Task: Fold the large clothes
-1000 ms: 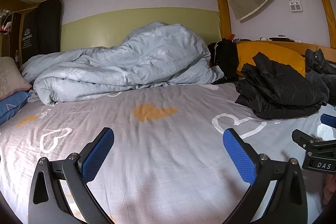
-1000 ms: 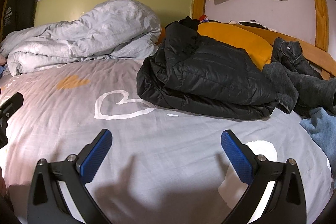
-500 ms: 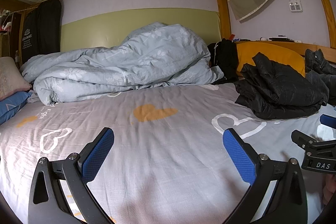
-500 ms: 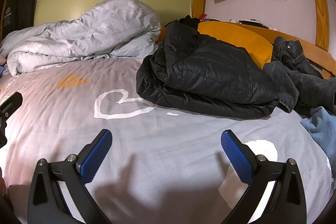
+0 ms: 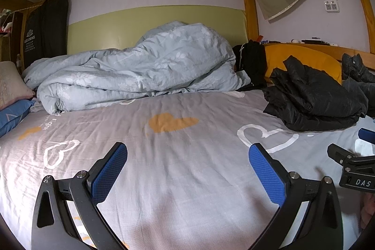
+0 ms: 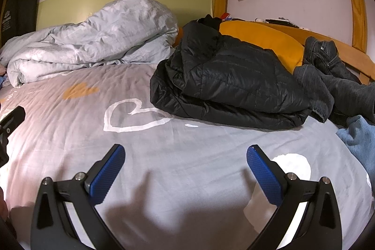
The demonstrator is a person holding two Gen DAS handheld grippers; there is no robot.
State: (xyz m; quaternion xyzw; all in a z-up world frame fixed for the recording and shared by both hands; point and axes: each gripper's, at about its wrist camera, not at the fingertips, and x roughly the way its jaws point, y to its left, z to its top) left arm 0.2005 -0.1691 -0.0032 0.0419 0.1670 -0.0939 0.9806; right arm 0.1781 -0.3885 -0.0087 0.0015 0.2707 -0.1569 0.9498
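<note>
left tongs (image 5: 187,168) wide, empty, over bare grey heart-print bed sheet (image 5: 187,179) | right tongs (image 6: 185,168) wide, empty (facing garment) | black quilted puffer jacket (image 6: 225,83) bunched in layers near yellow pillow (image 6: 264,41), clear of both tongs

You can read "DAS" in pale letters on the black body of the right gripper (image 5: 356,182) at the edge of your left wrist view; "LEADKING" stands in white on the black garment (image 5: 44,34) hanging at far left, with smaller lines beneath too blurred to read; the lettering on the grey bedsheet (image 5: 50,120) is illegible.
</note>
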